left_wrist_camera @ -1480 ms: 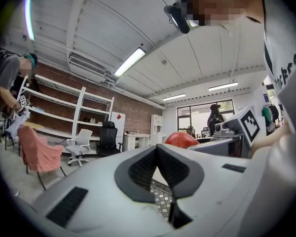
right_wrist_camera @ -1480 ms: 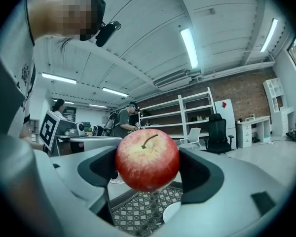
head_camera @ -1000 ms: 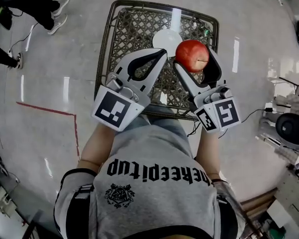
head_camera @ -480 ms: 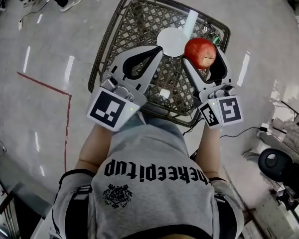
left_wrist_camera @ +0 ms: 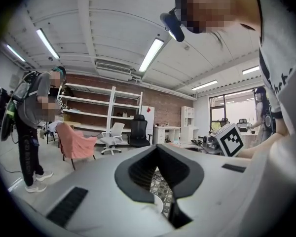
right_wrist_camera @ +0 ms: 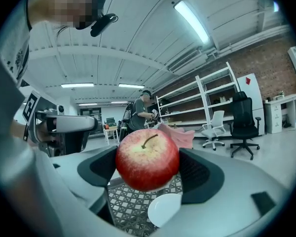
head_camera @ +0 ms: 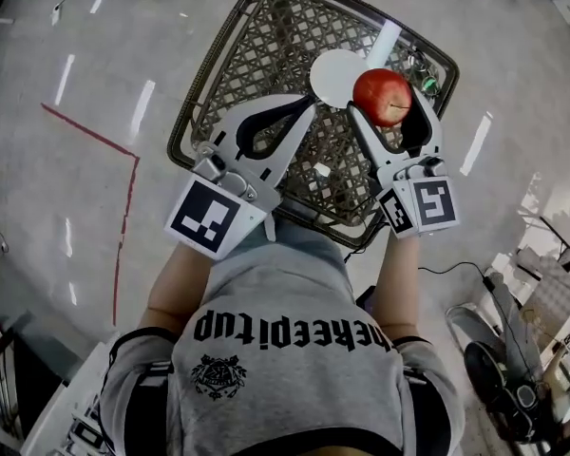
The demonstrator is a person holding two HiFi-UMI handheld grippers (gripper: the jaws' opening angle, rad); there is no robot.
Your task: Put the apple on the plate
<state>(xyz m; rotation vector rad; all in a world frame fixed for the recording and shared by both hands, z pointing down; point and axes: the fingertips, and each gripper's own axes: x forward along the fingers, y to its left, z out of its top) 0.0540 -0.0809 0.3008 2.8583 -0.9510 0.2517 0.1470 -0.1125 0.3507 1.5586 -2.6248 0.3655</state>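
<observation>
Our right gripper (head_camera: 388, 103) clamps the apple (head_camera: 382, 95) between its jaws over the lattice table (head_camera: 256, 55), at the 4 o'clock edge of the white plate (head_camera: 331, 72), hiding part of the rim. We cannot tell whether the apple touches the plate. Our left gripper (head_camera: 307, 103), at the plate's 7 o'clock, has its jaw tips together on nothing.

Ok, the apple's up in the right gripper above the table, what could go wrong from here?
The round apple is pinched only at its sides by the right gripper, so it could slip out. In the head view it overlaps just the edge of the white plate; released now, it may hit the rim or the lattice table and roll off. The shut left gripper hangs close to the plate and might nudge it.
</observation>
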